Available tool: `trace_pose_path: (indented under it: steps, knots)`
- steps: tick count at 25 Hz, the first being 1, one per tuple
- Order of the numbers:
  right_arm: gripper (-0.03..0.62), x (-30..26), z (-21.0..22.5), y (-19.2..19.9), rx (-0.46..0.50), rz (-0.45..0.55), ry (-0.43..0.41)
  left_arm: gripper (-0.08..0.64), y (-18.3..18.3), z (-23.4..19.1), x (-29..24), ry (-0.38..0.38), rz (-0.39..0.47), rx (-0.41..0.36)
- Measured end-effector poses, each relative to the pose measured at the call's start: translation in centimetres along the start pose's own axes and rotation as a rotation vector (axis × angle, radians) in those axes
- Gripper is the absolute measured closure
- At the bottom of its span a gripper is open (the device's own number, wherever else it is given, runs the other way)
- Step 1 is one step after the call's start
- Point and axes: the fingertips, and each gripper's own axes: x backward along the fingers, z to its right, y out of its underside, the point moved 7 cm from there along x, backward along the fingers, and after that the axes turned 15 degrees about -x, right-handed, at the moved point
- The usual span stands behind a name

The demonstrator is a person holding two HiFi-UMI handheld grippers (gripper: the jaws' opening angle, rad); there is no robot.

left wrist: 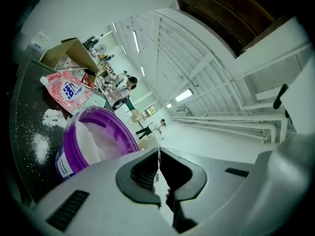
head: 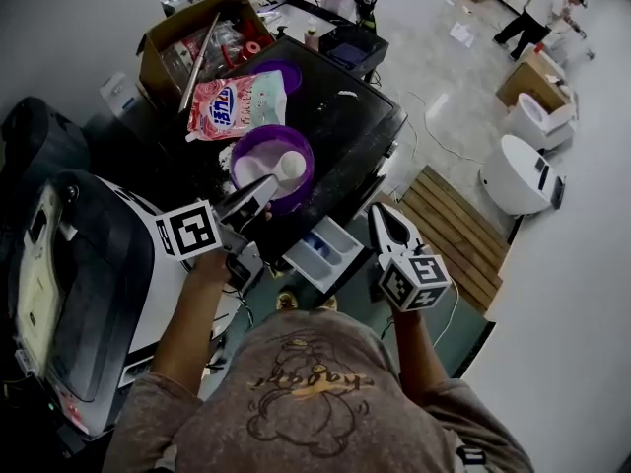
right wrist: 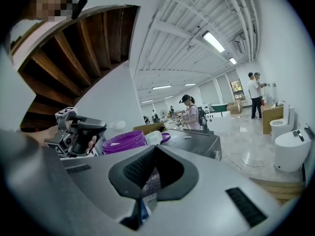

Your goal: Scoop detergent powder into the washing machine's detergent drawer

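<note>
A purple tub (head: pixel 271 166) of white powder stands on the washing machine's black top (head: pixel 345 116). My left gripper (head: pixel 264 193) reaches over the tub's near rim, shut on the handle of a white scoop (head: pixel 289 166) whose bowl hangs over the powder. The left gripper view shows the tub (left wrist: pixel 93 136) just left of the shut left gripper (left wrist: pixel 158 151). The white detergent drawer (head: pixel 323 251) stands pulled out at the machine's front. My right gripper (head: pixel 379 213) hovers right of the drawer, shut and holding nothing. In the right gripper view the right gripper (right wrist: pixel 153 149) faces the tub (right wrist: pixel 123 141).
A pink detergent bag (head: pixel 237 106) and a purple lid (head: pixel 279 72) lie behind the tub. Spilled powder (left wrist: pixel 49 117) dots the machine top. A cardboard box (head: pixel 187 42) stands at the back left, another appliance (head: pixel 89 284) sits at left, and wooden slats (head: pixel 449 225) lie at right.
</note>
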Motion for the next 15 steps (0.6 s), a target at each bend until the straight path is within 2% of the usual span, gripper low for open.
trace_pose_path:
  steps: [4,9,15]
  knots:
    - [0.589,1.1,0.6,-0.4,-0.004,0.016,0.026,0.535,0.8,2.0,-1.8,0.095,-0.023,-0.021]
    - [0.589,2.4,1.1,-0.9,-0.034,0.039,0.065,0.535,2.8,2.8,-3.1,0.095,-0.092,-0.015]
    - [0.589,4.1,2.4,-0.4,-0.017,0.043,0.103,0.535,4.5,3.1,-4.6,0.088,-0.139,-0.091]
